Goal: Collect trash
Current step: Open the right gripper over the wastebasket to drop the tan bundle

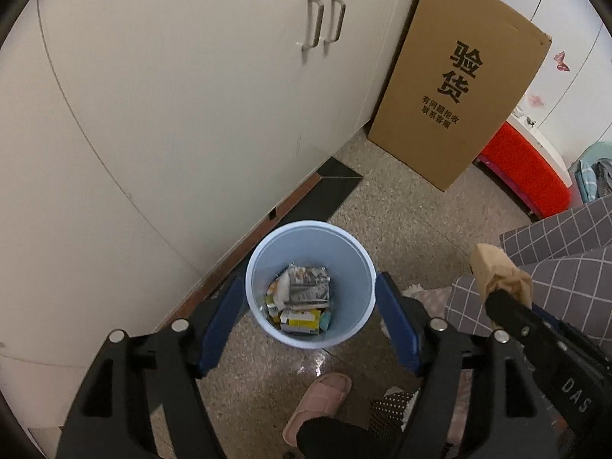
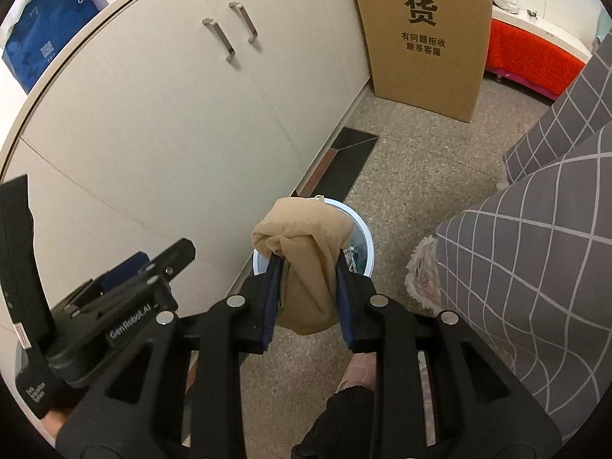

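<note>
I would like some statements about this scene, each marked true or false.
1. The right gripper holds a tan crumpled cloth. True.
2. The light blue trash bin is empty. False: it holds boxes and paper packaging.
3. The left gripper is shut on a box. False: it is open, holding nothing.
4. A cardboard box stands beside the white cabinet. True.

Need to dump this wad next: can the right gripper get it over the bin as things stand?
Probably yes. The right gripper, shut on the tan wad, hangs beside the open bin; nothing covers its mouth, and the left gripper is open.
</note>
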{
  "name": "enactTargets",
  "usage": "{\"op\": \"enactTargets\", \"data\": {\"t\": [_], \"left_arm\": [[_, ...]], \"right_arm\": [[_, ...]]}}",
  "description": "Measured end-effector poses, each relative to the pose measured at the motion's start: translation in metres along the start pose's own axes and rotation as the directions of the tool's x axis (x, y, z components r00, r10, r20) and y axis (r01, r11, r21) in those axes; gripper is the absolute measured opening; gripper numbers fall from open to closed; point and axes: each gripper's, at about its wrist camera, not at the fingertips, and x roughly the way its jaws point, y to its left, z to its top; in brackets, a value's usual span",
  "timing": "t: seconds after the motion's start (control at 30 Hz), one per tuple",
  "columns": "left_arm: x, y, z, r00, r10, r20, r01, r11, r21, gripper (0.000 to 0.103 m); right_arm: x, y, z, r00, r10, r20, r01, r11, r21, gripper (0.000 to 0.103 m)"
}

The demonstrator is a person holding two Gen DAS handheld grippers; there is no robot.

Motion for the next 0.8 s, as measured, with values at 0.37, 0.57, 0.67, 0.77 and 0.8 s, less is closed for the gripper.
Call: {"op": "enactTargets", "data": {"t": [0.37, 0.57, 0.67, 0.77, 0.8], "left_arm": [[0.001, 0.017, -0.010, 1.000, -0.005, -0.011, 0.005, 0.999, -0.051, 0.073], [-0.001, 0.042, -0.011, 0.999, 0.033, -0.013, -0.035, 0.993, -0.115, 0.074], [-0.005, 0.059, -0.009, 0.999, 0.041, -0.011, -0.043, 0.984, -0.172, 0.074], [-0.014, 0.068, -0.009, 0.999, 0.046, 0.006, -0.043, 0.979, -0.202, 0.074], [-0.017, 0.068, -0.010, 0.999, 0.044, 0.011, -0.040, 0.978, -0.205, 0.074]], "right_arm": [[0.005, 0.013, 0.001, 1.000, 0.009, -0.003, -0.009, 1.000, -0.020, 0.027], [0.010, 0.028, 0.012, 0.998, 0.049, 0.030, -0.047, 0.998, -0.049, 0.030], [0.010, 0.041, 0.018, 0.994, 0.062, 0.089, -0.054, 0.995, -0.087, 0.080], [0.006, 0.047, 0.018, 0.992, 0.082, 0.098, -0.074, 0.993, -0.091, 0.081], [0.005, 0.049, 0.017, 0.992, 0.082, 0.098, -0.073, 0.993, -0.093, 0.081]]}}
